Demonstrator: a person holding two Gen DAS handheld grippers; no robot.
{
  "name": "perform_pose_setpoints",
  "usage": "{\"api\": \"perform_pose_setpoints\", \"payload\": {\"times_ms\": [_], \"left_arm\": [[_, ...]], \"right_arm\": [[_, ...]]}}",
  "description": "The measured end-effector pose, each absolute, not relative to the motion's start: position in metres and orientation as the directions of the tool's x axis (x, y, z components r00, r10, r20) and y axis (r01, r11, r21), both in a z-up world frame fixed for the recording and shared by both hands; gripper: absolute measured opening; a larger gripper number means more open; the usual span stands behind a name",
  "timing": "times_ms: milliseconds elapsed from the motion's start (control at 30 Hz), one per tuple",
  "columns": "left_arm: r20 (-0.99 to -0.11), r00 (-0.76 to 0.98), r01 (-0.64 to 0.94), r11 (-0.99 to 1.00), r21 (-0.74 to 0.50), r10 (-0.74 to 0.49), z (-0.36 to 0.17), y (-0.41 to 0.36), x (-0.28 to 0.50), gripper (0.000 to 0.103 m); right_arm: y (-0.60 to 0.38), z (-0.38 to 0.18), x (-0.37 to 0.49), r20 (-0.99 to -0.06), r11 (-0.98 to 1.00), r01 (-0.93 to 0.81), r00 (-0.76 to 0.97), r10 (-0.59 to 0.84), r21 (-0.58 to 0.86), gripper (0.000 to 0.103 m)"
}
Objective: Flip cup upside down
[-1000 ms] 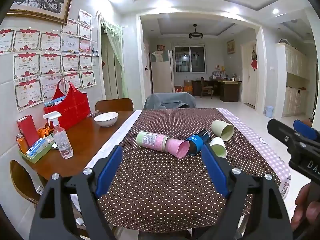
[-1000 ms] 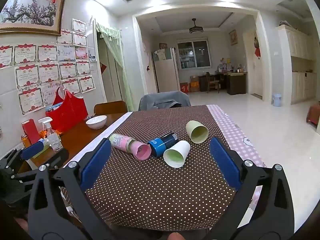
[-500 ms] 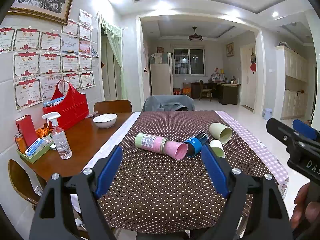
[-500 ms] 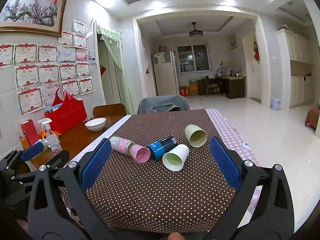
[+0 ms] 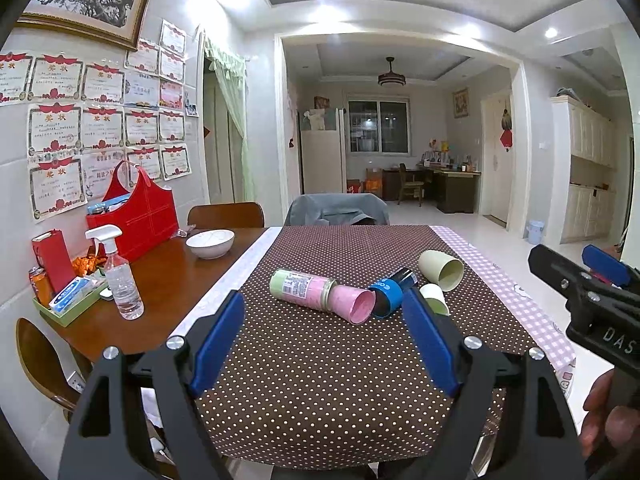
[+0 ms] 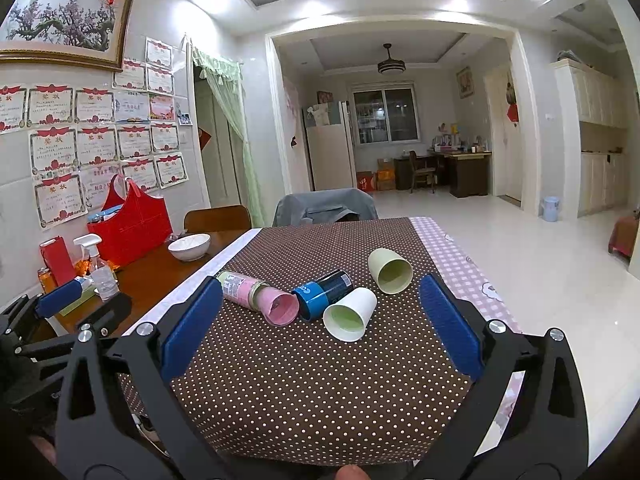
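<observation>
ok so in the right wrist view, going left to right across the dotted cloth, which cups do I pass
pink cup → blue cup → white paper cup → pale green cup. All four lie on their sides.

Framed certificates (image 5: 100, 120) cover a white tiled wall beside a polka-dot-clothed dining surface (image 5: 320, 360); beyond, a lit back room with a dark window (image 5: 378, 126).

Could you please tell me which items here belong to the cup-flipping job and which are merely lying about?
For the job, all lying on their sides:
pink cup
blue cup
white cup
pale green cup
left gripper and right gripper, both open

Lying about:
white bowl
spray bottle
red bag
</observation>
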State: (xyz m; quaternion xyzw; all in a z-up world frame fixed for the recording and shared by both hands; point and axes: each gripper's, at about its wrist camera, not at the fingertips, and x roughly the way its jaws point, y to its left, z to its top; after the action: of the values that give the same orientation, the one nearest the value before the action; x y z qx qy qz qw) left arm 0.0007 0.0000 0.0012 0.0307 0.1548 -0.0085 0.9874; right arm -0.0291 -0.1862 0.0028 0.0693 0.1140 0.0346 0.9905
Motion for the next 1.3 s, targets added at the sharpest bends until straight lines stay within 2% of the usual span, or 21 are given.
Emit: {"api": "perform_pose_setpoints", "payload": {"times_ms": [933,1300], "left_arm": [[-0.31,0.951,0.029,0.998,0.059,-0.009,0.0,-0.004,0.003,0.08],[-0.346,0.938,0.051,0.996,0.071,-0.024,-0.008,-0.007,0.03,0.08]], "right_arm": [[-0.186,0.003,-0.025,-0.224,0.989,-0.05,0.971,0.081,0.141,0.097],[-0.19,-0.007,0.0,-0.263,0.989,-0.062,0.96,0.096,0.133,0.097]]}}
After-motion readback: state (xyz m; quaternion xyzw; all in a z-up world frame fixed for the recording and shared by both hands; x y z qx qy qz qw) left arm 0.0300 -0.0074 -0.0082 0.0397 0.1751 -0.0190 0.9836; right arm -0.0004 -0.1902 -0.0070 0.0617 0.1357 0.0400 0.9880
